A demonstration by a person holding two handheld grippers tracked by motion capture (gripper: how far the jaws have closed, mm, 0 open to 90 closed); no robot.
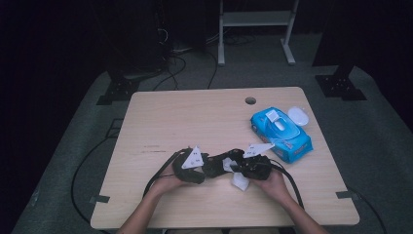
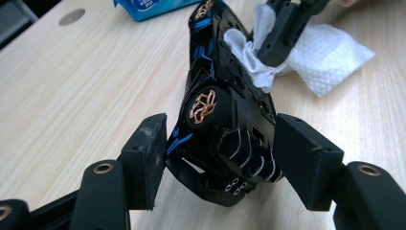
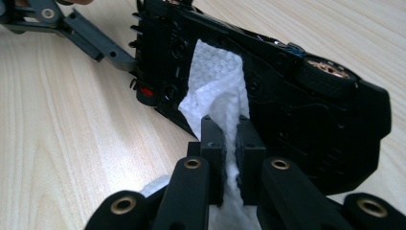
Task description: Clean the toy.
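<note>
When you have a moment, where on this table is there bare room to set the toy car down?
The table's left and far-middle stretch, up to the hole, is bare. Crowded: the wipes pack at right, and the near centre around the toy car and wipe.

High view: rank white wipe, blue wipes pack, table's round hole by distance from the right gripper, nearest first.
1. White wipe: in the right gripper, against the black toy car.
2. Blue wipes pack: behind it, to the right.
3. Round hole: at the table's far edge.

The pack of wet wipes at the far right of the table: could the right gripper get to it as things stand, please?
Probably not yet: the right gripper is shut on a white wipe pressed against the toy car. The table between it and the pack of wet wipes looks bare.
</note>
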